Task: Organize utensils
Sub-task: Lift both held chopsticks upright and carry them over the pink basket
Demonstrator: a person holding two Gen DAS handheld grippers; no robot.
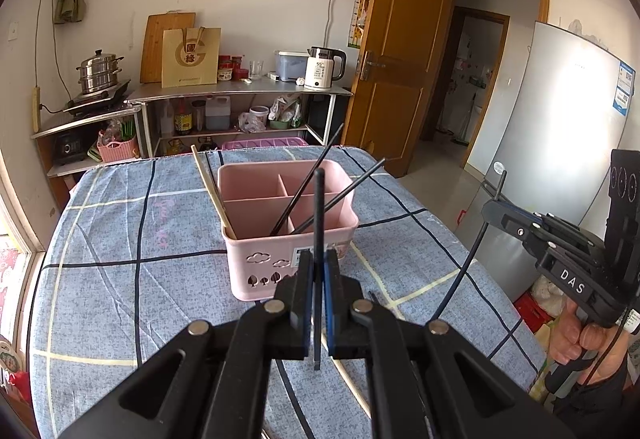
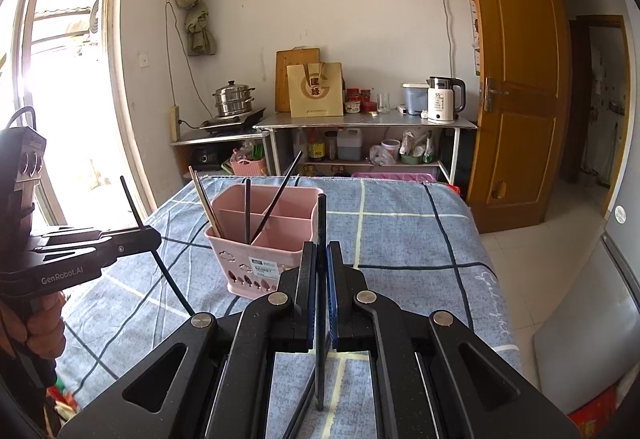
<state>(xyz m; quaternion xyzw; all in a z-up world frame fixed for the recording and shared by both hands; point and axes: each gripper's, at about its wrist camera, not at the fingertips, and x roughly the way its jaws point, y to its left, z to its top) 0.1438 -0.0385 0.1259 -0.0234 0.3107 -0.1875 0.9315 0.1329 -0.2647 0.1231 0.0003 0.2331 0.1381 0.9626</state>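
Item: pink utensil basket (image 1: 288, 227), standing on our blue checked counter (image 1: 120, 279) toward its far edge, just beyond both tools. Contents: two black chopsticks (image 1: 308, 183) and a pale wooden pair (image 1: 212, 191), all leaning. Our left hand-held gripper (image 1: 319, 259) is clamped on an upright black chopstick (image 1: 319, 207); our right hand-held gripper (image 2: 321, 255) likewise pinches another black chopstick (image 2: 321, 223). Only the right view reveals the window (image 2: 68, 79); only the left, the fridge (image 1: 560, 127).

1. The lower ends of the chopsticks (image 1: 304, 187) are hidden inside the pink basket (image 1: 256, 271).
2. The basket label (image 2: 262, 268) print is too small to read.
3. At 6 o'clock, the right tool (image 2: 319, 259) covers the near worktop (image 2: 420, 239).
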